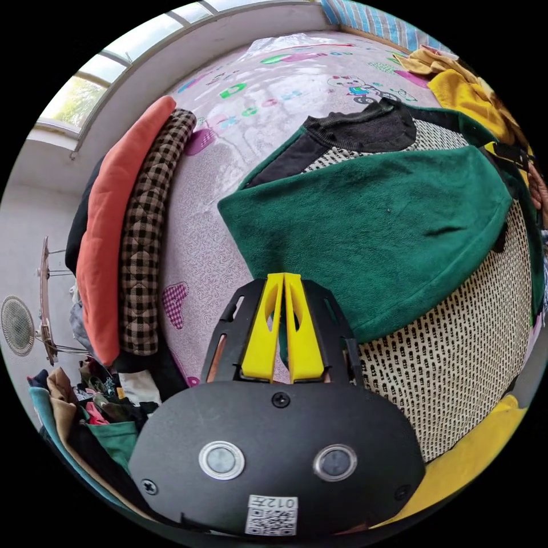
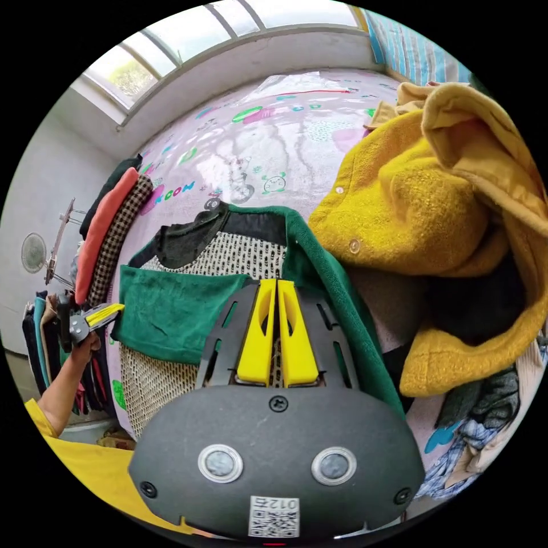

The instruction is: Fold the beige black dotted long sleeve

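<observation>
Two yellow-jawed grippers, left gripper (image 1: pixel 283 279) with jaws together at the green sleeve's (image 1: pixel 365 228) edge, right gripper (image 2: pixel 277 285) jaws together over the dotted top (image 2: pixel 251 257) at frame centre, spread on the pink bed (image 2: pixel 274 137), yellow coat (image 2: pixel 422 228) at right, folded stack (image 1: pixel 125 228) at left.

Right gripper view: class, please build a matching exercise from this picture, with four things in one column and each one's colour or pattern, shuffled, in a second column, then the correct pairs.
Things:
1. Sleeve
2. Coat
3. Collar
4. Folded top

Colours:
A. Black
B. Orange
C. Green
D. Mustard yellow

Pairs: 1-C, 2-D, 3-A, 4-B
</observation>
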Demonstrator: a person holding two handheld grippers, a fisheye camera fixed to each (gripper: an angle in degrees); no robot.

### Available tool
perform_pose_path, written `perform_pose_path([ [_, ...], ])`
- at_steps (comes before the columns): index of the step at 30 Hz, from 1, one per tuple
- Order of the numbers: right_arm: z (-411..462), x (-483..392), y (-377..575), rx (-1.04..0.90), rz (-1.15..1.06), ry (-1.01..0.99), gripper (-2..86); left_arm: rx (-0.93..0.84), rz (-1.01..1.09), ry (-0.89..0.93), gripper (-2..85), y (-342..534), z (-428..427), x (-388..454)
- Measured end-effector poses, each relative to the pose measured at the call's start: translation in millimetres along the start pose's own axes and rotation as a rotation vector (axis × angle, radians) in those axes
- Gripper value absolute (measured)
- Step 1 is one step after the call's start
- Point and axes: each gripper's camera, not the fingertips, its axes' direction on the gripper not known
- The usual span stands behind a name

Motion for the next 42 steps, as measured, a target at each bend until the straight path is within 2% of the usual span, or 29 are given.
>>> perform_pose_path([
  [2, 21, -6, -5, -0.091, -0.025, 0.068, 0.3, 0.011, 0.003, -0.044, -0.1, -1, 0, 4],
  [7, 9, -7, -12, -0.092, 0.053, 0.075, 0.8, 0.022, 0.042, -0.147, -0.1, -2, -5, 9],
  [10, -37, -19, 0, 0.038, 0.056, 0.102, 0.6, 0.03, -0.022, 0.032, -0.1, -1, -27, -15],
  [12, -62, -37, 18, 0.072, -0.024, -0.066, 0.5, 0.085, -0.075, 0.138, -0.1, 10, -45, -29],
  [13, -63, -42, 22, 0.066, -0.036, -0.086, 0.4, 0.084, -0.072, 0.155, -0.1, 12, -46, -29],
  [16, -40, -63, 24, -0.023, -0.068, -0.045, 0.3, -0.015, 0.027, 0.17, -0.1, 15, -32, -15],
  [20, 17, -82, 5, -0.279, -0.108, 0.051, 0.0, -0.08, 0.055, 0.078, -0.1, 9, -15, -9],
  [25, 18, -97, -19, -0.36, -0.112, 0.142, -0.1, -0.109, 0.05, 0.097, -0.1, -1, -8, -27],
  [29, 10, -96, -21, -0.316, -0.127, 0.164, -0.1, -0.104, -0.158, 0.33, -0.1, 7, 7, -78],
  [33, -1, -86, -24, -0.286, -0.114, 0.144, -0.1, -0.093, -0.219, 0.513, -0.1, 17, 23, -116],
  [38, -37, -62, 0, -0.158, -0.087, 0.074, 0.0, -0.127, -0.221, 0.477, -0.1, 19, 15, -127],
  [42, -122, -15, 69, 0.066, 0.091, -0.027, 0.3, 0.097, -0.24, 0.586, -0.1, 45, -40, -135],
])
